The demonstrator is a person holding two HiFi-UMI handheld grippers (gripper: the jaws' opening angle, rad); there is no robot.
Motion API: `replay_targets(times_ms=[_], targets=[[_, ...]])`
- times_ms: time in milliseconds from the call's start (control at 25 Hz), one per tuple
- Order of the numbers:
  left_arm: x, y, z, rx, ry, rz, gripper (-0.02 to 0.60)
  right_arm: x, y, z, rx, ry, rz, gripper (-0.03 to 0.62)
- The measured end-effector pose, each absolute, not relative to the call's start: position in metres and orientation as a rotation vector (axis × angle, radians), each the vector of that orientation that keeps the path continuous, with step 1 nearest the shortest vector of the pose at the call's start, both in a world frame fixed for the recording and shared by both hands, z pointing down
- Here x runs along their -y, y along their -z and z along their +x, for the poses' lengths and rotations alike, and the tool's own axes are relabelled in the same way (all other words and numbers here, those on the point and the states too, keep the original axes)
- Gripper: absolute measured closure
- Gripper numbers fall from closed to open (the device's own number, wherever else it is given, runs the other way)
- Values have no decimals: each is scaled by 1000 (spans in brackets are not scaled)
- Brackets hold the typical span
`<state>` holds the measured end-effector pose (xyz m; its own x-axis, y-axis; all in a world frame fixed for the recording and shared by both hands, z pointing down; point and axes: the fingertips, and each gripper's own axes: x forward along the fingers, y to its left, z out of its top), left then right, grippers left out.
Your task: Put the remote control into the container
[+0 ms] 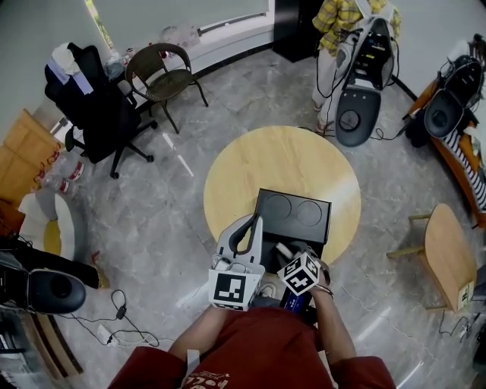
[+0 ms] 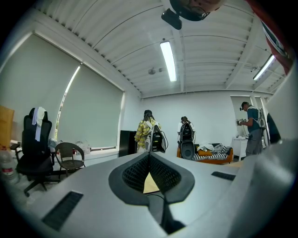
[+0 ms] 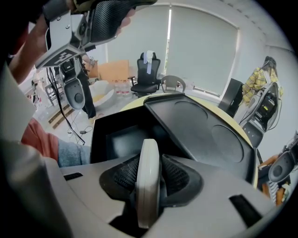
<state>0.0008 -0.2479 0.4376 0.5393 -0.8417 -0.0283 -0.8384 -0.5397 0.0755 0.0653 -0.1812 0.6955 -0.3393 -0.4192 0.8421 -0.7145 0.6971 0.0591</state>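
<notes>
A white remote control [image 3: 148, 181] stands on edge between the pads of my right gripper [image 3: 150, 169], which is shut on it. It hangs over the open black container [image 3: 118, 139], whose raised lid [image 3: 200, 125] has two round recesses. In the head view the container [image 1: 267, 209] sits at the near edge of the round yellow table [image 1: 250, 163]. There the right gripper [image 1: 292, 254] and the remote control [image 1: 284, 248] are above the container's near side. My left gripper [image 1: 244, 232] is at the container's left edge. In its own view the left gripper [image 2: 150, 163] is shut and holds nothing.
A wooden stool [image 1: 448, 254] stands to the table's right. A black office chair [image 1: 99, 114] and a wicker chair [image 1: 163, 72] are on the far left. A person in a yellow shirt [image 1: 345, 19] stands beyond the table beside equipment. Cables [image 1: 114, 323] lie on the floor at the near left.
</notes>
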Motion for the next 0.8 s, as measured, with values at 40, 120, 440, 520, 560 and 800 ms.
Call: replay_targets(times_ms=[40, 120, 440, 520, 560, 800], targets=[[247, -438, 1, 1479, 93, 2709, 566, 181, -694, 65, 1987, -407, 877, 469], [245, -441, 2, 1473, 57, 2712, 566, 182, -692, 67, 1998, -413, 886, 464], [242, -438, 4, 1480, 99, 2704, 566, 183, -680, 68, 2030, -415, 915, 459], [240, -439, 6, 1472, 63, 2711, 566, 182, -675, 69, 2049, -437, 924, 459], [239, -439, 7, 1469, 51, 2714, 566, 182, -673, 69, 2062, -451, 927, 459], [234, -440, 14, 1465, 68, 2720, 566, 178, -662, 71, 2116, -469, 941, 457]])
